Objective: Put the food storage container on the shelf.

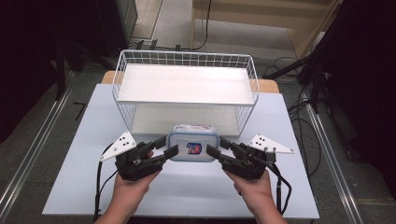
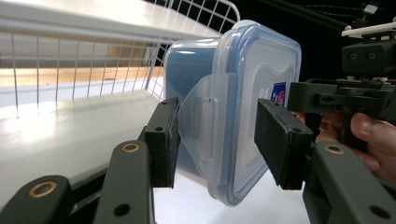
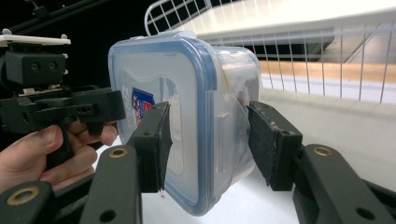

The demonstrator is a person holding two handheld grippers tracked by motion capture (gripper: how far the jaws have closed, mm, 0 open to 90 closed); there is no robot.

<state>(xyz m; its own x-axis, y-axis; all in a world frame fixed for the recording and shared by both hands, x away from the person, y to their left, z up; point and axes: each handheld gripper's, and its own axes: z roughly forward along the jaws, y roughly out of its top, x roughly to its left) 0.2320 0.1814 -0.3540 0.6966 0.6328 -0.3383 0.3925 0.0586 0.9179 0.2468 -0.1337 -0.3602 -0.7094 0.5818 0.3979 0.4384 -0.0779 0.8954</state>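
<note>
Left gripper and right gripper clamp a blue-rimmed container; its lid sticker is unreadable.

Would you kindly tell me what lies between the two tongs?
In the high view, the blue-rimmed container sits between the left tongs and the right tongs, each clamping one end.

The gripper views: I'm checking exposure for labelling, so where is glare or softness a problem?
Left gripper view: the table is blown out white, the shelf rack soft. Right gripper view: the box is sharp, the rack's top washed out. High view: evenly lit, dark surroundings.
</note>
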